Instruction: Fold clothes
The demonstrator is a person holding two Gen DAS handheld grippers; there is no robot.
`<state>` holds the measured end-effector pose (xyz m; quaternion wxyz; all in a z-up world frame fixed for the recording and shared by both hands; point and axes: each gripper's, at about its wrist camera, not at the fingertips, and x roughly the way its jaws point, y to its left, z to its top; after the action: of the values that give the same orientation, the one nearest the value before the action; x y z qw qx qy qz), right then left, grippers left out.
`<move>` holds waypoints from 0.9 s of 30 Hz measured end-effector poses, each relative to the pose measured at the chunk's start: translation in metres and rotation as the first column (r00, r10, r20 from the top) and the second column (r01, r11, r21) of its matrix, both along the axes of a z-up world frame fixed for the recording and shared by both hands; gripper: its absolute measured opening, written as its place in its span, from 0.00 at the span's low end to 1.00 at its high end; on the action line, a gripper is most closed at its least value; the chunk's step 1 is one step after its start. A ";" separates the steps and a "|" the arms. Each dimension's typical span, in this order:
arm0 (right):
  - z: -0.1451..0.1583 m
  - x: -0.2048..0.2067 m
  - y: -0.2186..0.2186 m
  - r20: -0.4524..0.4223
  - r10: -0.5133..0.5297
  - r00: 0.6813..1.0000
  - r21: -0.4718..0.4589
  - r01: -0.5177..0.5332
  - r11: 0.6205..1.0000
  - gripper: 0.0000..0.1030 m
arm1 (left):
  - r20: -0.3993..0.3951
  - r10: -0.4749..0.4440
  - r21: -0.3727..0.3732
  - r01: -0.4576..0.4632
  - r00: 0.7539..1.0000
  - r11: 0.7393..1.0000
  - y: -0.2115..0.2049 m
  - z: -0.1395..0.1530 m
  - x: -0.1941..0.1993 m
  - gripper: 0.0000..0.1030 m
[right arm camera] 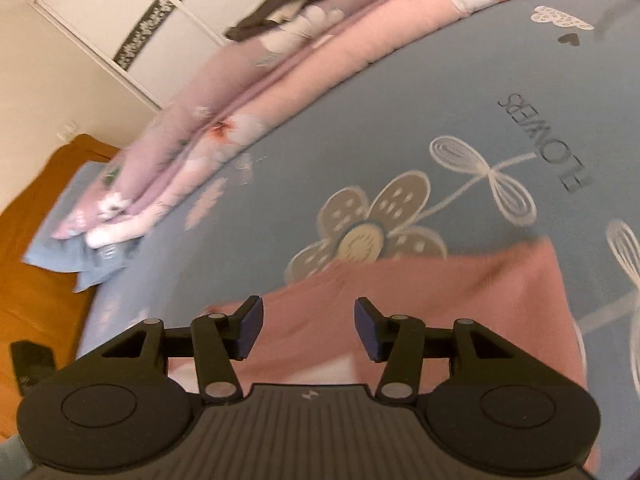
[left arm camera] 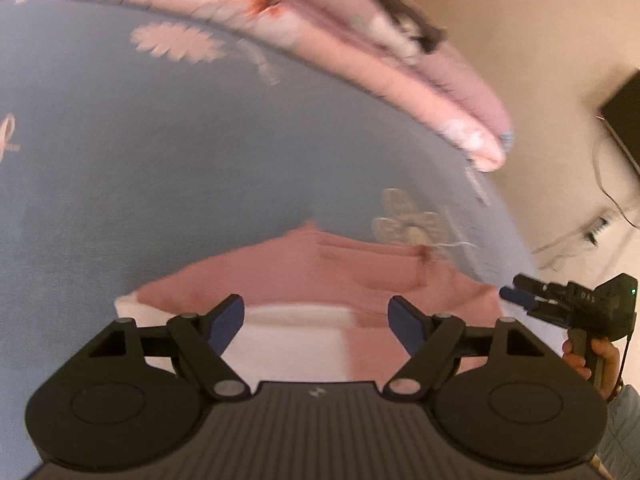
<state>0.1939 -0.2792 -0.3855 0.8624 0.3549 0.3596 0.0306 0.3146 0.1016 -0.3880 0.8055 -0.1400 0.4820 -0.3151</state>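
A folded pink garment [left arm camera: 320,276] with a white panel lies flat on the blue flowered bedsheet [left arm camera: 160,160]. My left gripper [left arm camera: 316,316] hovers just above the garment's near edge, jaws wide apart with nothing between the blue pads. In the right wrist view the same garment [right arm camera: 460,292] lies under and ahead of my right gripper [right arm camera: 309,324], which is open and empty, off the cloth. The right gripper [left arm camera: 516,296] also shows at the garment's right corner in the left wrist view, held by a hand [left arm camera: 600,356].
A rolled pink floral quilt [left arm camera: 360,40] runs along the far side of the bed [right arm camera: 280,92], with a dark garment [right arm camera: 292,4] on top. A blue pillow [right arm camera: 68,256] lies at its end by the orange wood [right arm camera: 36,280]. Cables and a dark box [left arm camera: 624,116] sit on the floor.
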 end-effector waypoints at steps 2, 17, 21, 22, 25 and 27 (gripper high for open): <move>0.017 -0.027 0.008 -0.001 0.020 1.000 0.026 -0.020 0.999 0.56 | 0.013 -0.002 -0.004 0.002 1.000 1.000 0.000 0.024 -0.022 0.76; -0.045 -0.153 0.094 -0.181 0.170 0.969 0.311 -0.108 0.944 0.71 | -0.089 0.189 -0.101 -0.197 0.978 0.975 0.013 -0.016 -0.210 0.82; -0.068 -0.166 0.110 -0.196 0.202 0.959 0.296 -0.139 0.945 0.71 | -0.087 0.293 -0.123 -0.302 0.952 0.945 0.033 -0.054 -0.210 0.82; -0.069 -0.170 0.111 -0.185 0.200 0.962 0.300 -0.139 0.944 0.70 | -0.091 0.305 -0.103 -0.314 0.948 0.944 0.039 -0.060 -0.210 0.82; -0.066 -0.180 0.105 -0.179 0.183 0.967 0.288 -0.127 0.949 0.70 | -0.099 0.330 -0.127 -0.340 0.939 0.932 0.063 -0.070 -0.217 0.80; -0.062 -0.190 0.098 -0.184 0.165 0.969 0.244 -0.117 0.963 0.70 | -0.118 0.326 -0.139 -0.341 0.938 0.930 0.075 -0.068 -0.225 0.79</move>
<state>0.0037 -0.1814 -0.4473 0.7697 0.4273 0.4641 0.0975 0.0900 0.1768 -0.4561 0.8102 -0.2976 0.4619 -0.2039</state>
